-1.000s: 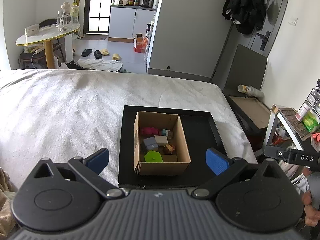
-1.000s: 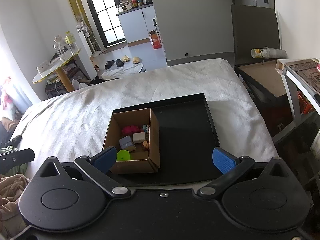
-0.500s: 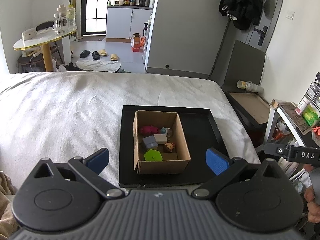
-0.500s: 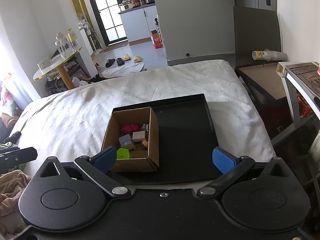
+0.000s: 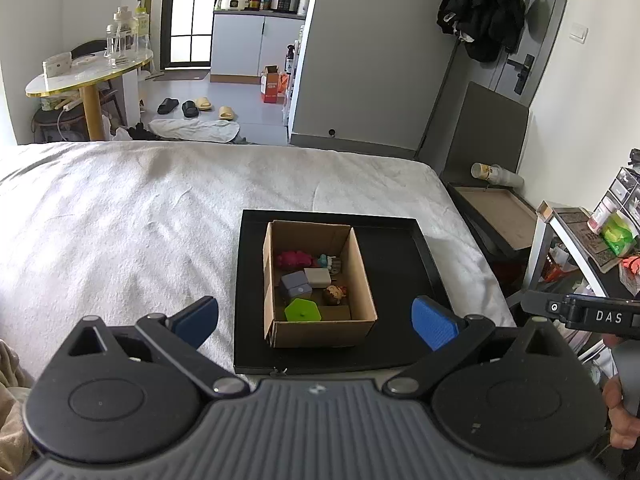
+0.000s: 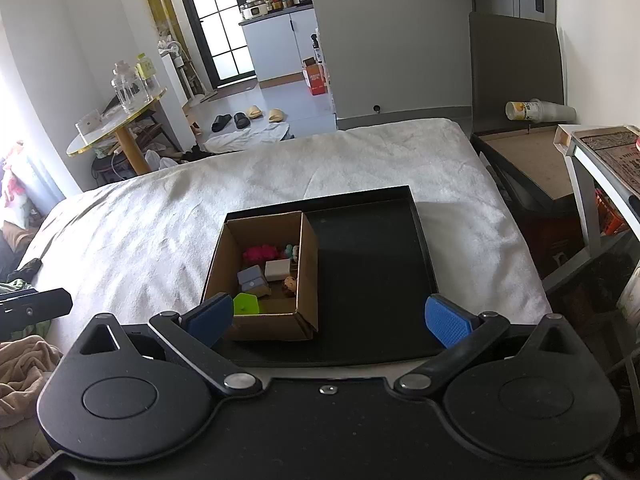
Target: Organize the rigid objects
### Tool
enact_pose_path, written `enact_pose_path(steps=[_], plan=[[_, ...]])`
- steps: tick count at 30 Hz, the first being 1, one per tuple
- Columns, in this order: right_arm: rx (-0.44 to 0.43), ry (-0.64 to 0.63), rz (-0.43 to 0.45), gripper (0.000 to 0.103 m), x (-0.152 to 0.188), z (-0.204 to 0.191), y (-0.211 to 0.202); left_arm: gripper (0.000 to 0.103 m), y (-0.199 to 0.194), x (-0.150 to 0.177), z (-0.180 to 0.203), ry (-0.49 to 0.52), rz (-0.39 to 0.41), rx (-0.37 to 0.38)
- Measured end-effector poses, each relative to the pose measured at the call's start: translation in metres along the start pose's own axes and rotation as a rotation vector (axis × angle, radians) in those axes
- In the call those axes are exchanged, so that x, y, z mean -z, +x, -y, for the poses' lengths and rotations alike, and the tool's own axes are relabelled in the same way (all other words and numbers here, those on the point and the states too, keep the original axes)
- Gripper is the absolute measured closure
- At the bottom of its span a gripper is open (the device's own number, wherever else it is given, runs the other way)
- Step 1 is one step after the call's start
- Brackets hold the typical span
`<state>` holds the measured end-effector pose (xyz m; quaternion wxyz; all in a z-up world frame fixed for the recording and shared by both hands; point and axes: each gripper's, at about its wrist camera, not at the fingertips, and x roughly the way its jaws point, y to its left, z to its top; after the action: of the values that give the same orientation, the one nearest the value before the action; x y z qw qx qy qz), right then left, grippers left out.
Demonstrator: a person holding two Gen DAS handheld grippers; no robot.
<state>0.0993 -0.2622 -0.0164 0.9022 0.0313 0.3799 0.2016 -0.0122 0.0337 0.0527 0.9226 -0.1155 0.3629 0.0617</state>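
A black tray (image 5: 404, 256) lies on a white bedspread (image 5: 140, 216), and an open cardboard box (image 5: 362, 272) stands in the tray's left half, at about 12 o'clock from the left gripper (image 5: 316, 320). The left gripper hangs low over the near edge of the bed, its two blue-padded fingers (image 5: 434, 322) spread wide and holding nothing. Inside the box, the left wrist view looks almost straight down and shows a pink toy (image 5: 294, 259) at the far end, a white block (image 5: 317, 277) and a grey block (image 5: 296, 284) touching in the middle, a small brown figure (image 5: 335, 294) at the right wall, and a green hexagon (image 5: 303, 310) nearest the camera. This view also shows, at 3 o'clock, the black body of the right gripper and part of a hand (image 5: 620, 412) gripping its handle. The right wrist view sits further right, so the right gripper (image 6: 328, 318), fingers equally wide apart and empty, frames the bare right half of the tray (image 6: 372, 280); its left finger (image 6: 210, 318) hides part of the green hexagon (image 6: 248, 304). Only this view shows the box's right wall (image 6: 310, 272) from outside.
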Motion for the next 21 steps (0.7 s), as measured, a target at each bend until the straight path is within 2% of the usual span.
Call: enact_pose_path(steps=[21], plan=[[0.004,-0.002,-0.007,0.000,0.0031,0.0011,0.0000,0.001,0.0024,0.0022,0.0000,0.008,-0.007,-0.002]])
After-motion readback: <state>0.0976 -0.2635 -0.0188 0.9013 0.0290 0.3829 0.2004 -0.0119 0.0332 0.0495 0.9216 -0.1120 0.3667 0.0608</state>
